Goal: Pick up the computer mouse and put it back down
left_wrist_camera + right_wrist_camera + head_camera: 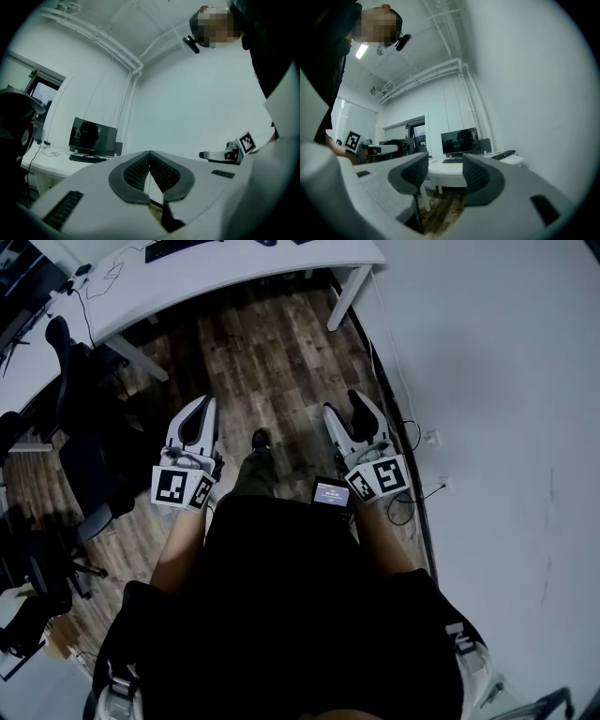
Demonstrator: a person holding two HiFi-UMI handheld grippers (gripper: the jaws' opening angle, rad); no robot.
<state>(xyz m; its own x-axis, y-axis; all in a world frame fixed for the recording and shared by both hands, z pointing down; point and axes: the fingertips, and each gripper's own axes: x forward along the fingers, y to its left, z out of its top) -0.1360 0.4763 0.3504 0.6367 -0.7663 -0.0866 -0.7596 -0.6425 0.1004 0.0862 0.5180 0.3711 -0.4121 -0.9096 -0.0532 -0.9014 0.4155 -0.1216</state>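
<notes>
Off to my right, a plain white wall (506, 381) fills a huge part of the head view, and under me it's dark wood plank floor (262, 352). Up ahead sits a long white desk (234, 268) on slanted legs, with a black office chair (84, 427) parked on my left. Through the right gripper view I can see a dark monitor (459, 139) standing on that desk, screen off, and the head view catches a black keyboard (173, 249) at the desk's far edge.

Both tools are held out level in front of me, well short of the desk. On the left gripper (150, 153) the ribbed pads meet at the tips, fully closed, with nothing pinched between them. The right gripper (445, 161) has its jaws spread wide, and all that shows in the gap is floor and desk, so it's got nothing either.

A small lit screen (331, 493) sits just behind the right gripper's marker cube, and the toe of my shoe (261, 439) pokes out between the two tools.

As for the computer mouse, honestly I can't make it out for sure. A small dark blob (268, 242) right of the keyboard, cut off by the frame edge, could be it, can't tell.
</notes>
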